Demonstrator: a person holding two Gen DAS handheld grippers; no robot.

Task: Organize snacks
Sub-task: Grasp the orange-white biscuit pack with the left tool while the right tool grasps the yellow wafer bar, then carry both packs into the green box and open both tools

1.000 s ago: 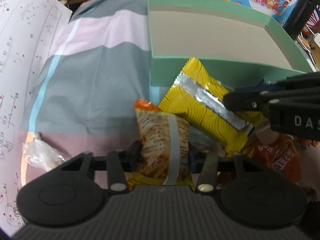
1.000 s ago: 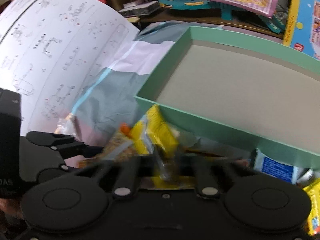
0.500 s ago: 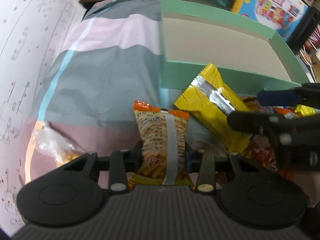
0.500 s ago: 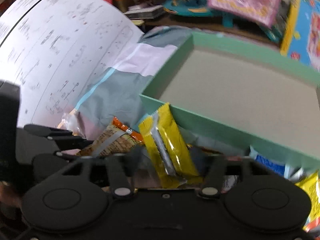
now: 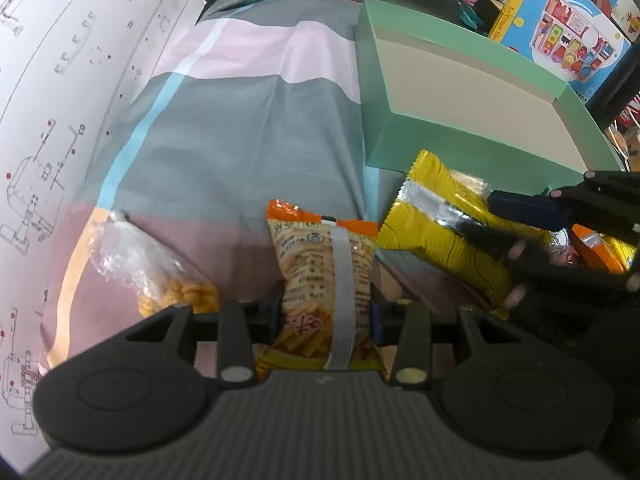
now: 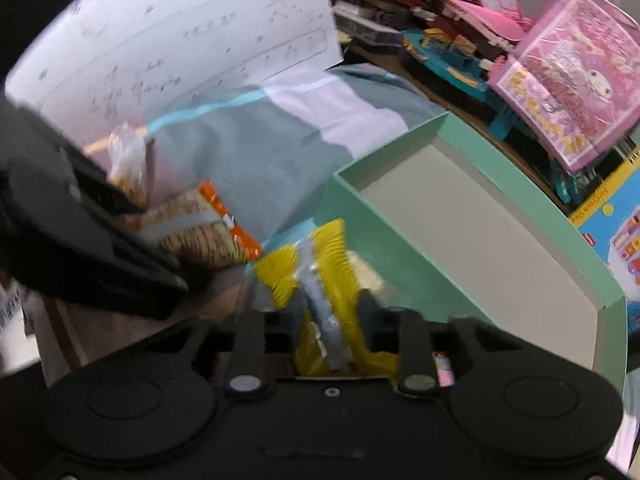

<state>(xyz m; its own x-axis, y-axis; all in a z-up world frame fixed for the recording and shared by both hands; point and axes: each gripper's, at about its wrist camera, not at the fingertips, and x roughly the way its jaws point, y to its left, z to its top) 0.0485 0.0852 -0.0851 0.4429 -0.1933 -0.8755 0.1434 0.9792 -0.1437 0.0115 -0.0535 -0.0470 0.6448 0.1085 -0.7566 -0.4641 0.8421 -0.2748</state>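
Right fingers reclosed on yellow packet (beside box)

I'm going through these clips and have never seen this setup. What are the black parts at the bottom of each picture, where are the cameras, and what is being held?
No robot here: a person holds a two-finger tool in each hand, with a fisheye camera on each looking along its fingers.

The left gripper is shut on an orange snack packet. The right gripper is shut on a yellow snack packet; its jaws have just closed, with the packet between them.

Beneath lies a striped cloth. Ahead sits an empty green box, and a clear bag of snacks lies to the left beside a printed sheet.
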